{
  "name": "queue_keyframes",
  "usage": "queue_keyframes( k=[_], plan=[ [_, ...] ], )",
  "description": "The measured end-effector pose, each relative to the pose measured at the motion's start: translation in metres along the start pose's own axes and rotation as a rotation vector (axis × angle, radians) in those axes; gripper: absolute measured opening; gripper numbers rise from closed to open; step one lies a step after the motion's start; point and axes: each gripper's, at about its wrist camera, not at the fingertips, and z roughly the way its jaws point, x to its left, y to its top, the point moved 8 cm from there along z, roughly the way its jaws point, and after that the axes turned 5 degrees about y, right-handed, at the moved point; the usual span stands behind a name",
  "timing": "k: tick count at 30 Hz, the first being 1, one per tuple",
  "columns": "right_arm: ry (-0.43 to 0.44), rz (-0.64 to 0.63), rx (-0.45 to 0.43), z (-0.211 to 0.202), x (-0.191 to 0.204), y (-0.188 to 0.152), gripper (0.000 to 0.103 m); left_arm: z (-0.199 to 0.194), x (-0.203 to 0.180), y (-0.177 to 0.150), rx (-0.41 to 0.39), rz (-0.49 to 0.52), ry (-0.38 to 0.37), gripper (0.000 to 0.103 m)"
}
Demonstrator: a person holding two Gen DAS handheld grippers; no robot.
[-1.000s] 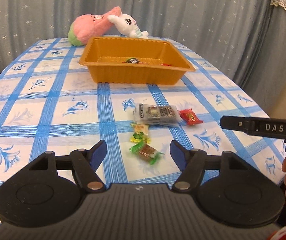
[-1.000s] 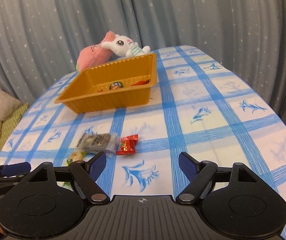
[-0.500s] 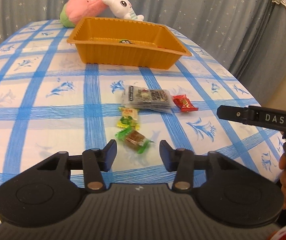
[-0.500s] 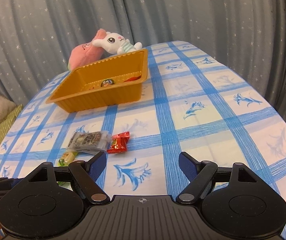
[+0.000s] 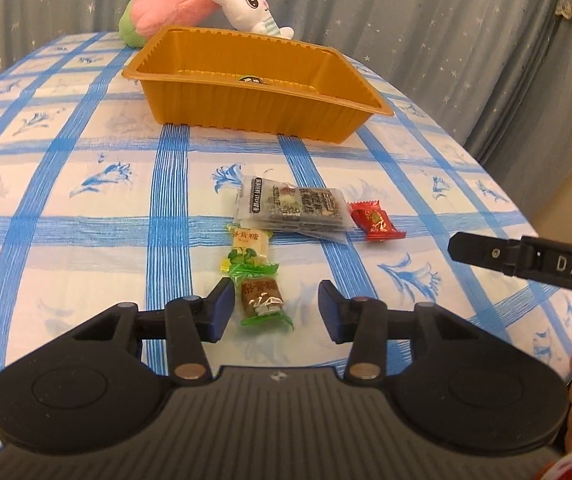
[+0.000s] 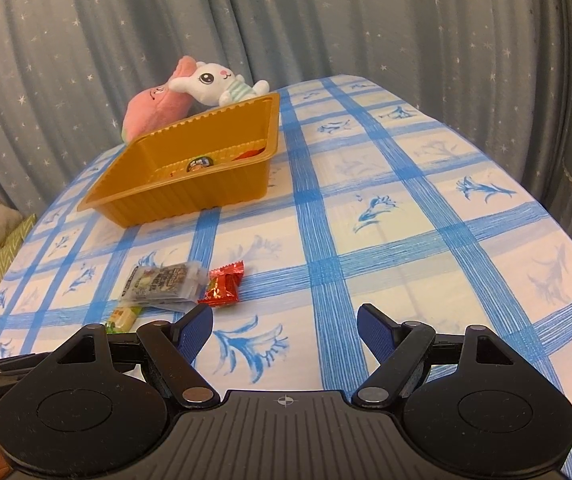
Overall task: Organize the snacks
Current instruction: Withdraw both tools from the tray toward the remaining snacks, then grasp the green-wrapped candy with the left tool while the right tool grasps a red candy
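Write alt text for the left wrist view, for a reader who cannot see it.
The open left gripper straddles a green-wrapped brown candy on a blue-checked tablecloth. Beyond it lie a yellow candy, a dark clear-wrapped snack pack and a red candy, then an orange tray with plush toys behind. The right gripper enters from the right.

Left wrist view low over the counter (image 5: 86, 216), facing the orange tray (image 5: 254, 110), right wrist view higher, rightward, both sharing tray and snacks
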Motion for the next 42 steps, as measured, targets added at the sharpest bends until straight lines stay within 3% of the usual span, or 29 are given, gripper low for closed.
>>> queue_keyframes(
  k=[8, 14, 24, 25, 27, 42],
  plan=[
    [0.012, 0.004, 0.010, 0.003, 0.002, -0.002, 0.079, 0.001, 0.004, -0.001, -0.009, 0.059, 0.060, 0.019],
    [0.018, -0.005, 0.013, 0.005, 0.006, -0.003, 0.079, -0.001, 0.005, -0.002, -0.001, 0.094, 0.091, 0.017],
    [0.047, -0.095, -0.003, 0.019, 0.026, 0.006, 0.078, -0.013, 0.014, 0.007, -0.028, 0.054, 0.090, 0.017],
    [0.050, -0.104, -0.003, 0.021, 0.028, 0.008, 0.075, -0.013, 0.015, 0.007, -0.028, 0.052, 0.090, 0.017],
    [0.061, -0.112, 0.011, 0.027, 0.030, 0.009, 0.058, -0.013, 0.015, 0.008, -0.028, 0.047, 0.088, 0.017],
    [0.053, -0.153, 0.060, 0.071, 0.040, 0.012, 0.037, -0.007, 0.020, 0.014, -0.024, 0.012, 0.072, 0.017]
  ],
)
